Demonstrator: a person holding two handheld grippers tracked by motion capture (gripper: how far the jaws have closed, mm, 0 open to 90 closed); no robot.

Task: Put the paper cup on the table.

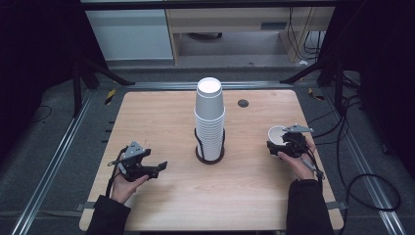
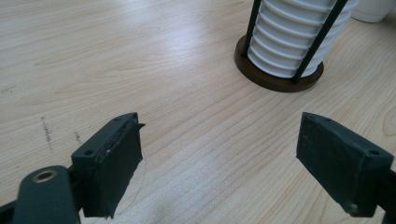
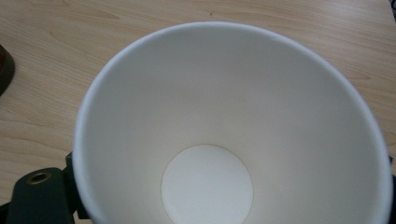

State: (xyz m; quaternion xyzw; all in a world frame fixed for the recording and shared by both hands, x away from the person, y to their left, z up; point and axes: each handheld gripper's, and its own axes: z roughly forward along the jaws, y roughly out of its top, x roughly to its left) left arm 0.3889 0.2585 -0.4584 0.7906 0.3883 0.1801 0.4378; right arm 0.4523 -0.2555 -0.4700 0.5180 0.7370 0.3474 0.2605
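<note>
Wooden table (image 1: 161, 112): stack of inverted paper cups (image 1: 210, 120) in wire holder (image 1: 210, 157), centre. Right gripper (image 1: 285, 143) clamps single paper cup (image 1: 277, 134) upright, right of stack. Left gripper (image 1: 157, 169) gaping, empty, near-left. We advise gentle squeeze, cup kept level, well apart from stack.

Light wood table (image 1: 171, 117), rounded corners, a small dark round grommet (image 1: 243, 103) near its far right edge. Grey floor (image 1: 58, 147) all round, metal rails (image 1: 54, 161) running along left and right. Black stand legs (image 1: 93, 73) at both far corners. Far side: pale wooden desk (image 1: 235, 22), white cabinet (image 1: 129, 34) to its left. Black cables (image 1: 362, 181) loop on the right floor. Edges of the room dark.
</note>
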